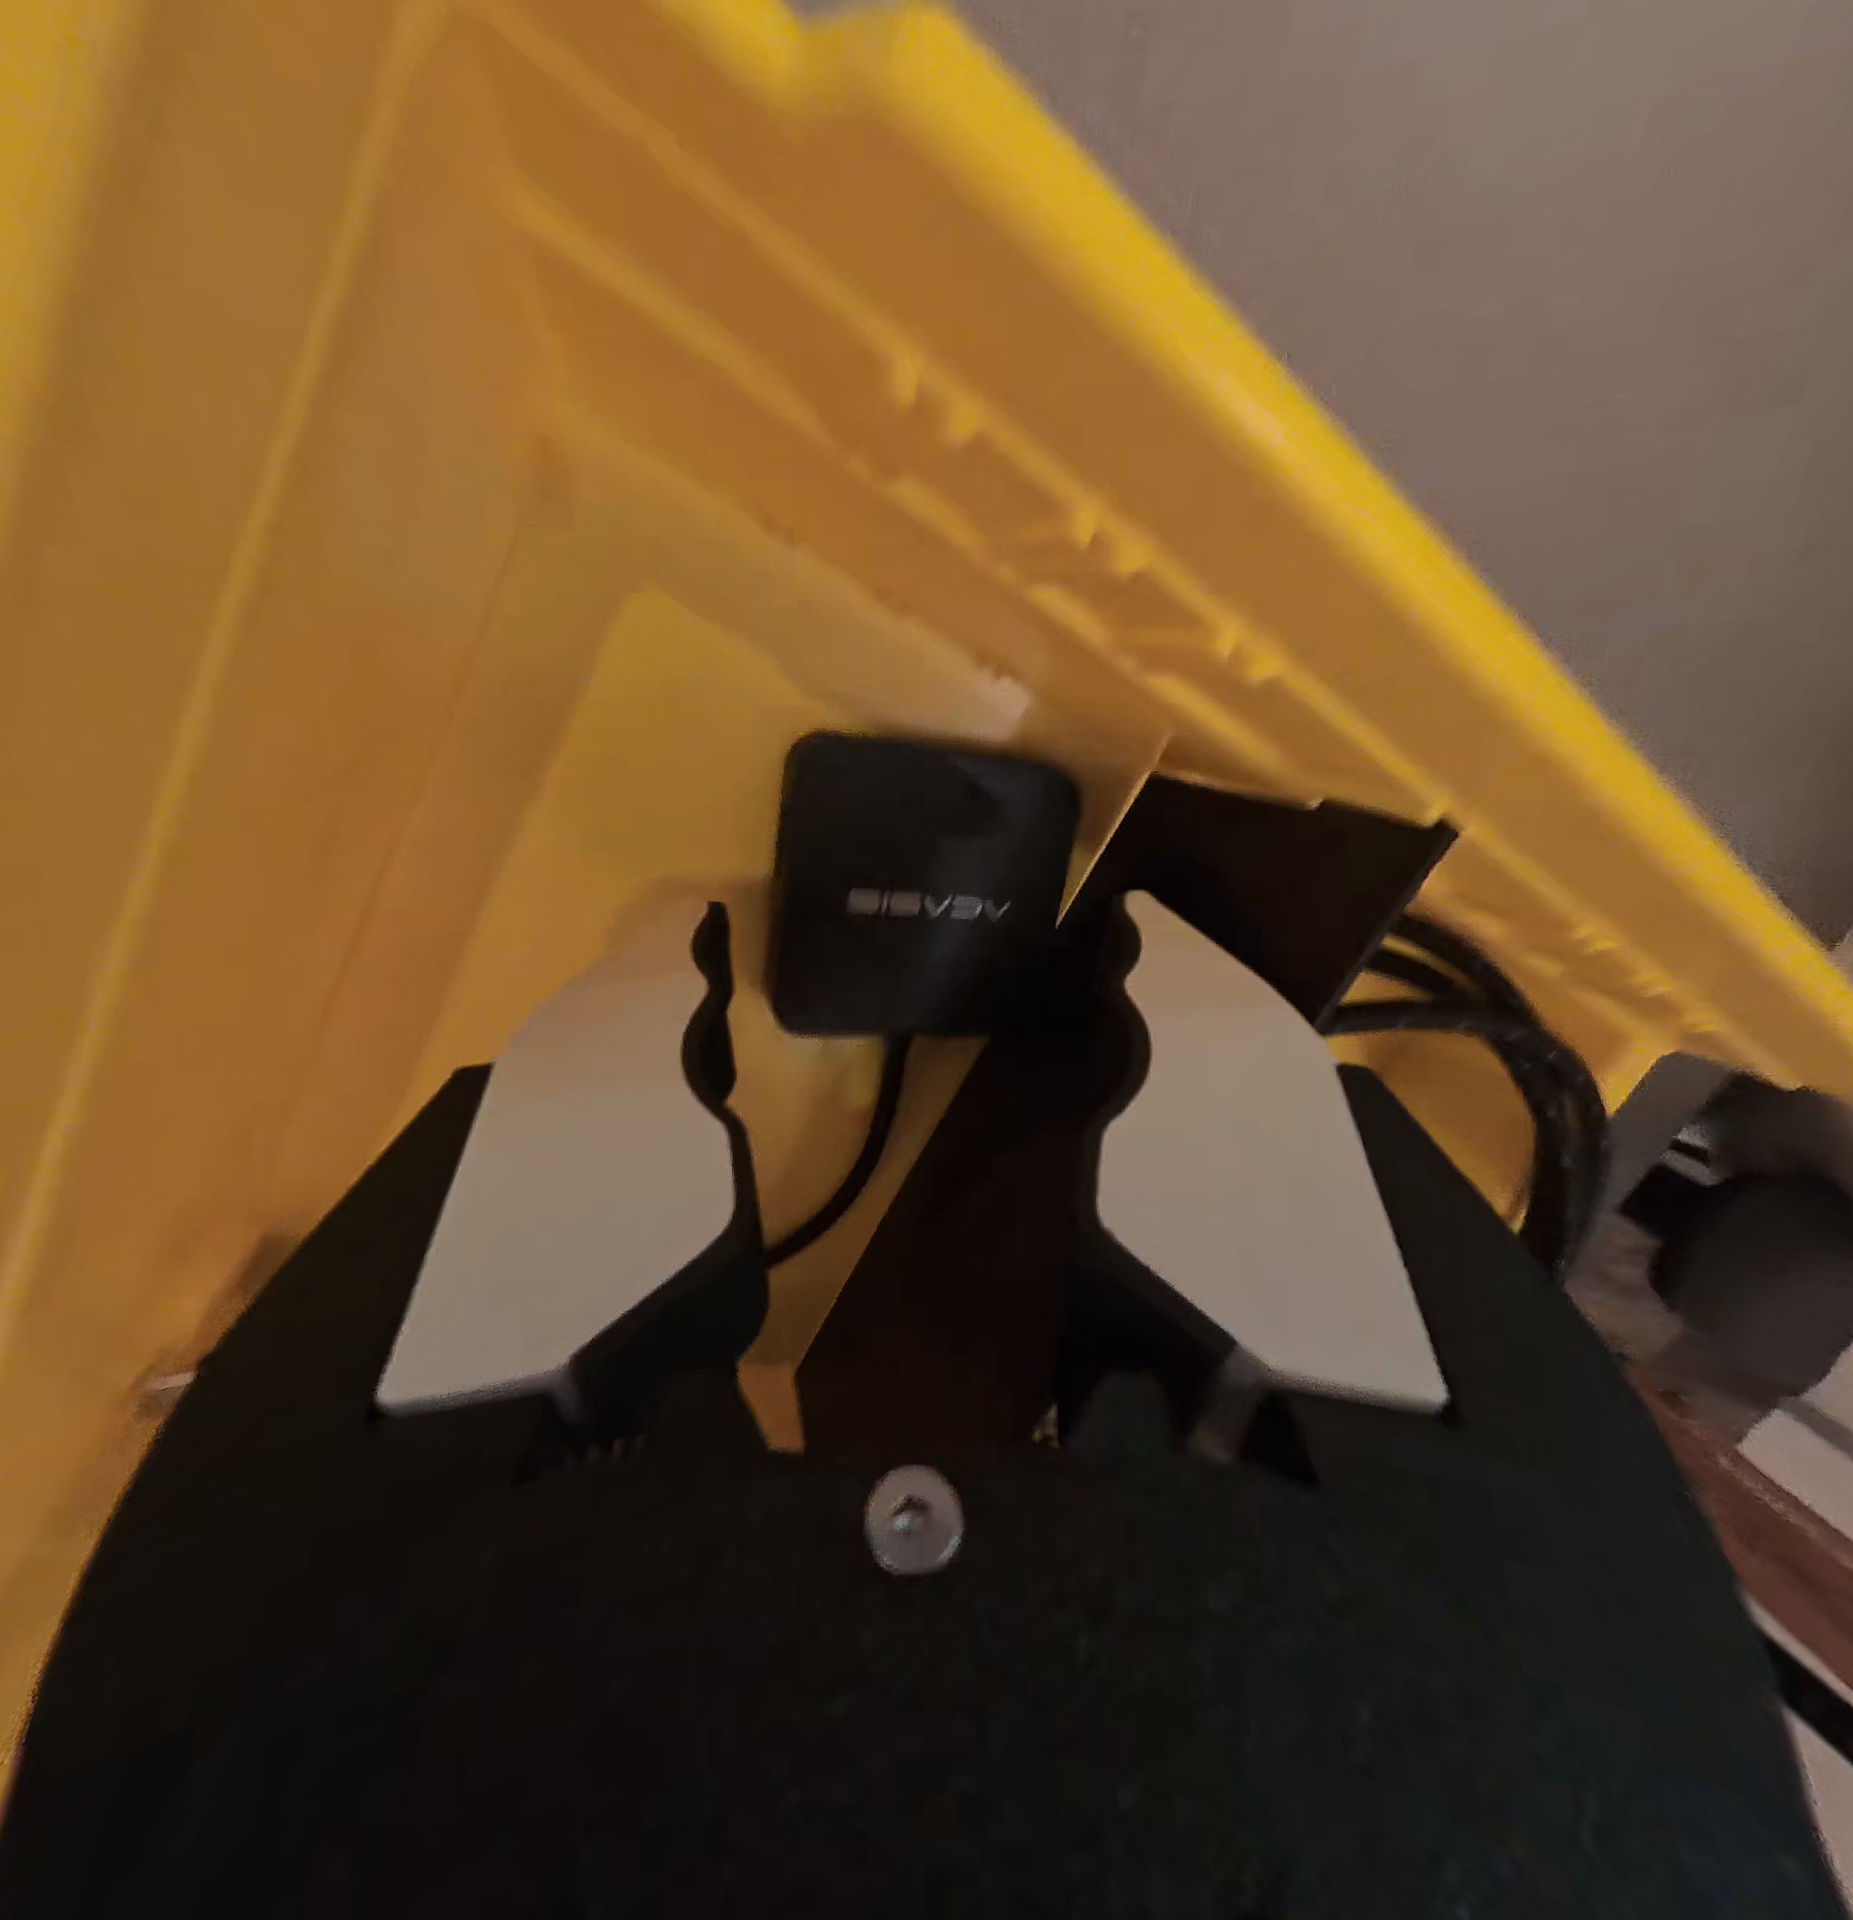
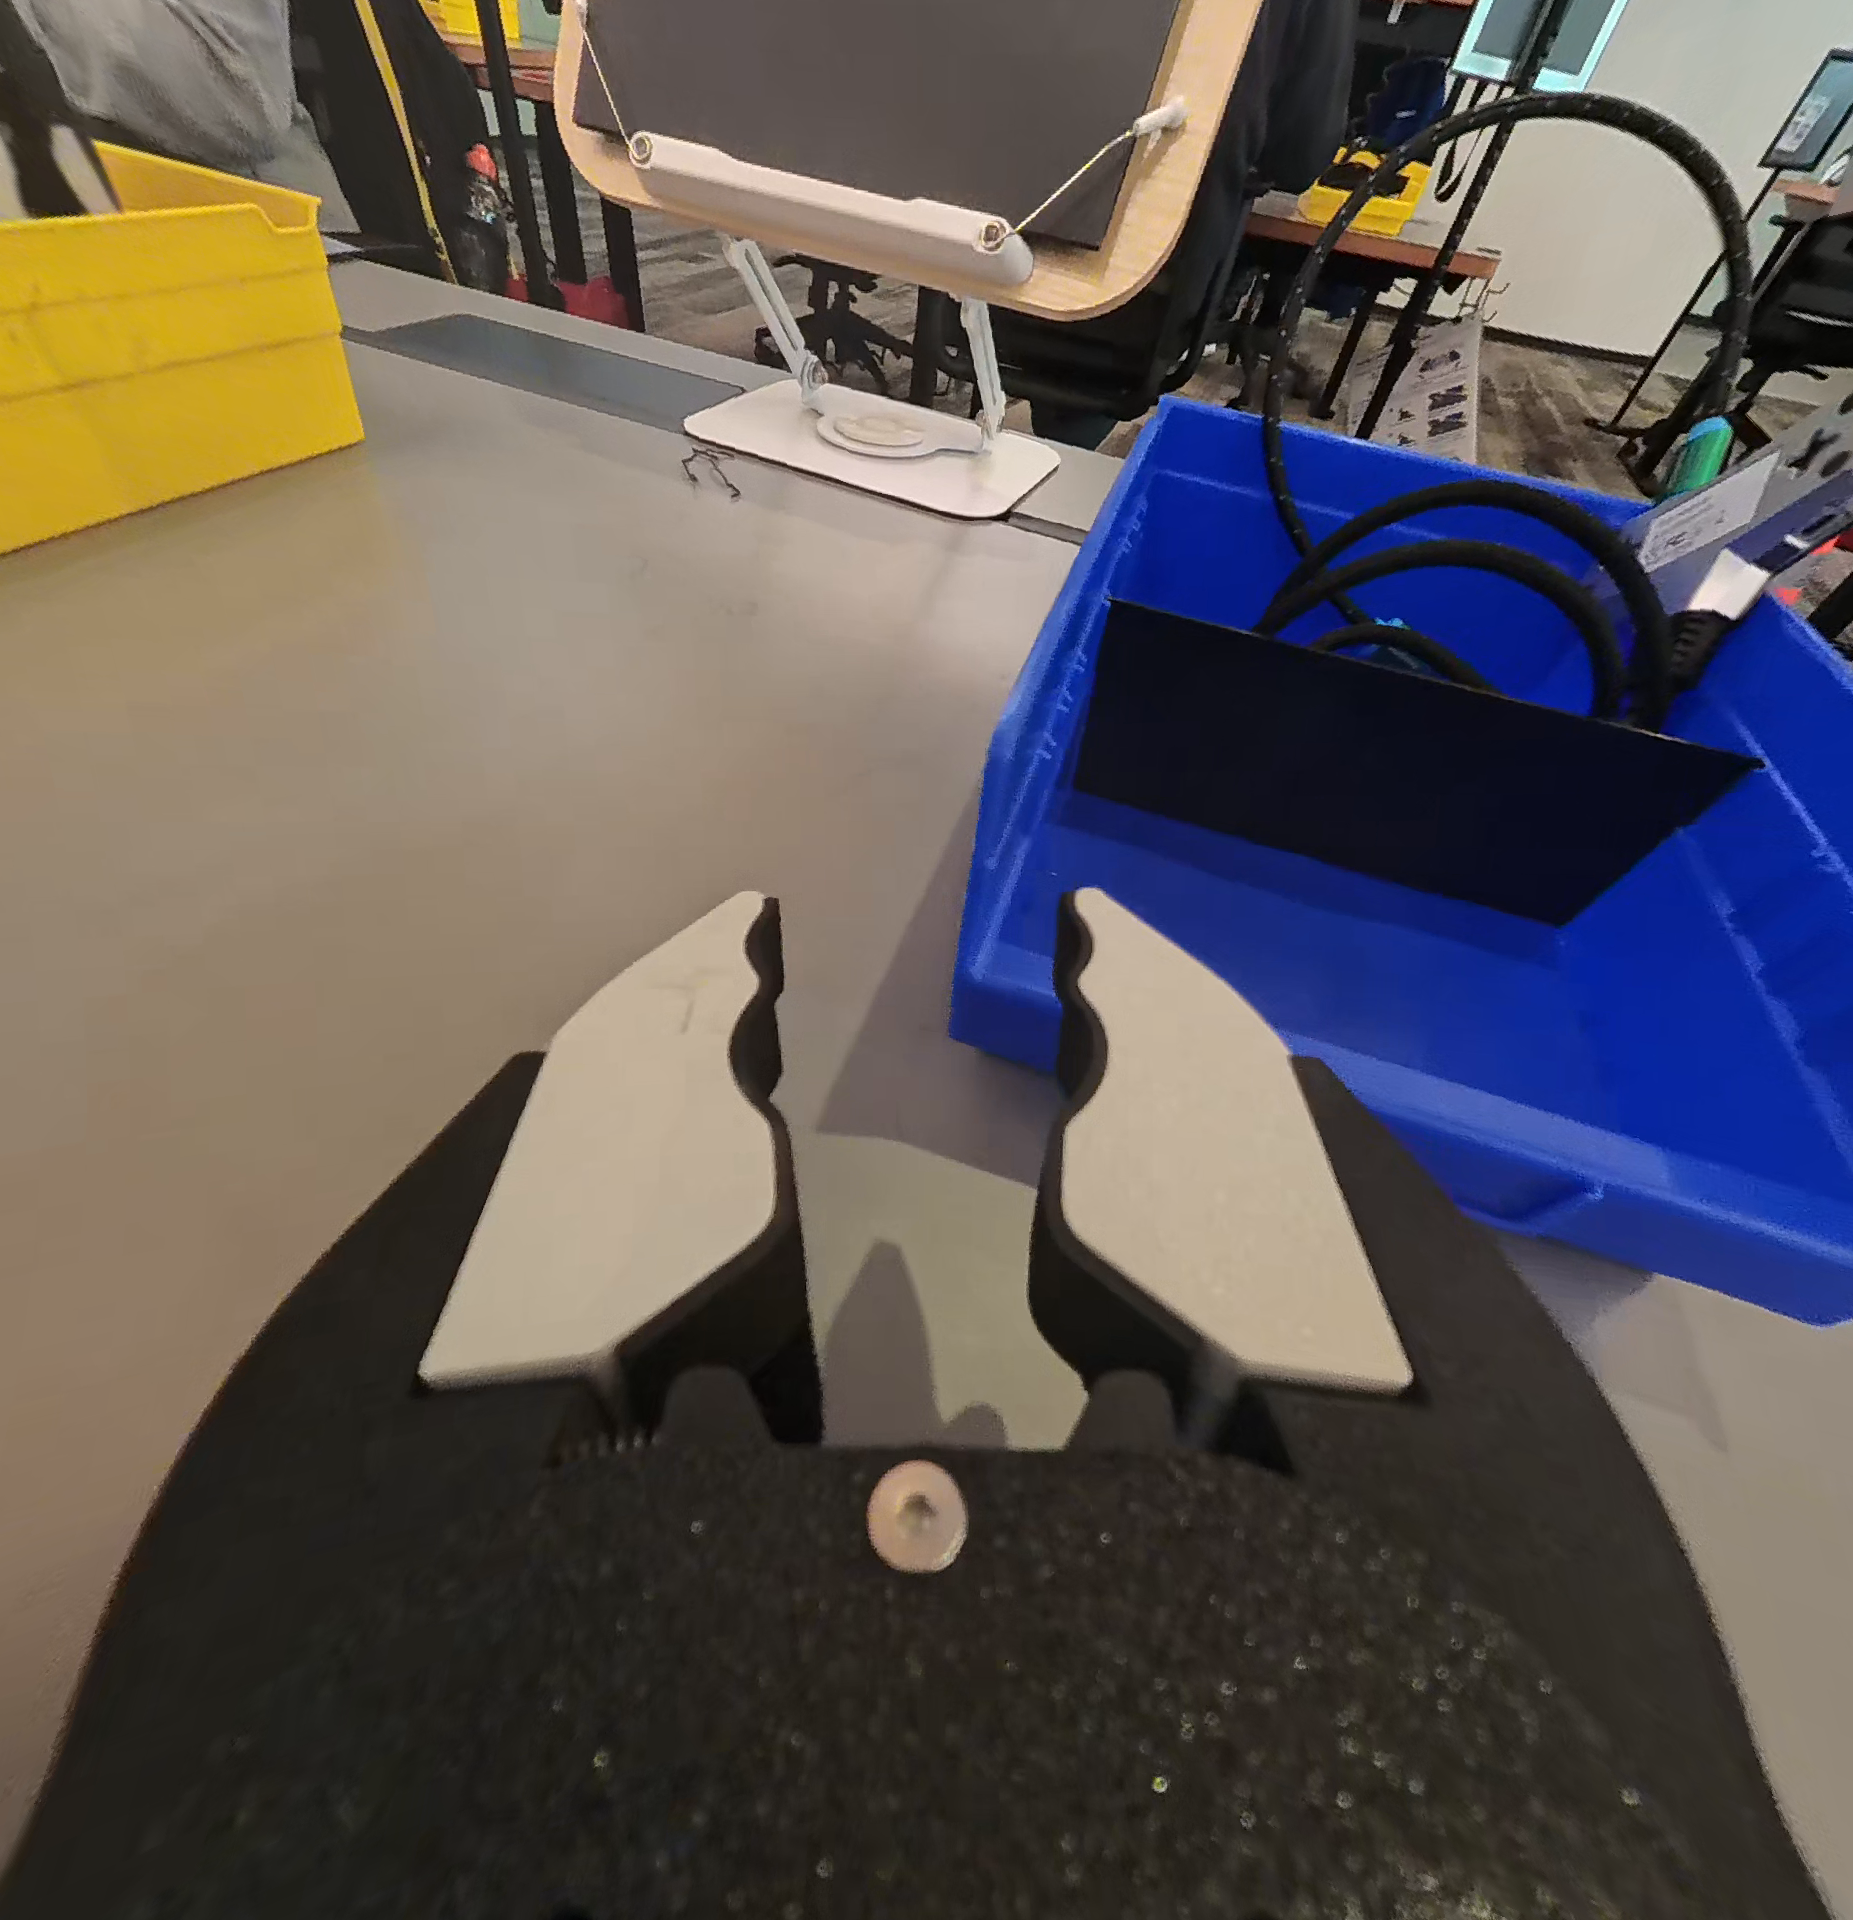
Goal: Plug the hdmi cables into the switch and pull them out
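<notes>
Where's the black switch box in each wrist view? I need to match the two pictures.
Left wrist view: the switch sits mid-frame inside the yellow bin, at the left gripper's fingertips.
Right wrist view: not in it.
Shared landmark: the yellow bin, filling the left wrist view, upper left in the right wrist view.
</notes>
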A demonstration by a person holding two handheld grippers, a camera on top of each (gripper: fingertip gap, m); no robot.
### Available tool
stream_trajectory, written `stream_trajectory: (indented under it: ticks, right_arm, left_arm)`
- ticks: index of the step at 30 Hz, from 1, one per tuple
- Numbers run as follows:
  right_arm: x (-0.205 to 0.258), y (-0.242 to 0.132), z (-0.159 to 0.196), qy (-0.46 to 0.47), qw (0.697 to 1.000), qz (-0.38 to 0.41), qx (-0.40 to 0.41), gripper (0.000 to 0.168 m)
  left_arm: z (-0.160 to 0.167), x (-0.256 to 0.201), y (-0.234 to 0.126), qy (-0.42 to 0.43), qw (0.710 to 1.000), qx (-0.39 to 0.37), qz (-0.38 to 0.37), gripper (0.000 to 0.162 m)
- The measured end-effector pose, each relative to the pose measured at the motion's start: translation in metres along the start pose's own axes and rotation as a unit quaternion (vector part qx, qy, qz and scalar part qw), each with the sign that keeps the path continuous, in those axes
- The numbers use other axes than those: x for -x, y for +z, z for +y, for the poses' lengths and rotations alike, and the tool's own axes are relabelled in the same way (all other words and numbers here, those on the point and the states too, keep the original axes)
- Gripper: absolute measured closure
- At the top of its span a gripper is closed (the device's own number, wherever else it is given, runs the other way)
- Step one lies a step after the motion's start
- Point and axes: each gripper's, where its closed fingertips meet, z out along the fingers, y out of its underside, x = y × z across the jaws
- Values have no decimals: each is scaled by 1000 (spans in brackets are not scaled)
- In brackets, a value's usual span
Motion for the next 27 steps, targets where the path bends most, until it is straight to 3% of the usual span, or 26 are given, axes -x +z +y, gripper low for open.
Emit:
stream_trajectory:
  ticks: [4,6,7,11,14,20,24,26,27]
  right_arm:
    - [3,-1,-1,-6,1000,0,-2,119]
    - [2,-1,-2,-9,1000,3,-2,119]
    - [2,-1,-3,-9,1000,3,-3,119]
    - [2,-2,-4,-1,1000,0,-6,119]
    - [2,-3,-4,0,1000,-2,-7,119]
    - [1,-5,-2,12,1000,-8,-6,119]
    - [1,-9,-1,11,1000,-6,-4,119]
    - [2,-11,-1,6,1000,-4,-3,119]
    - [2,-12,-1,4,1000,-3,-2,119]
  left_arm:
    - [-4,7,14,-17,998,35,-45,83]
    - [2,16,19,-78,991,70,-84,86]
    - [2,16,22,-114,987,75,-85,76]
    - [2,11,23,-250,963,72,-71,80]
    - [11,14,24,-306,945,86,-80,62]
    - [14,20,28,-311,934,99,-145,70]
    - [15,19,28,-325,929,98,-149,75]
    - [15,17,26,-321,930,98,-152,98]
    - [15,17,26,-322,930,97,-151,99]
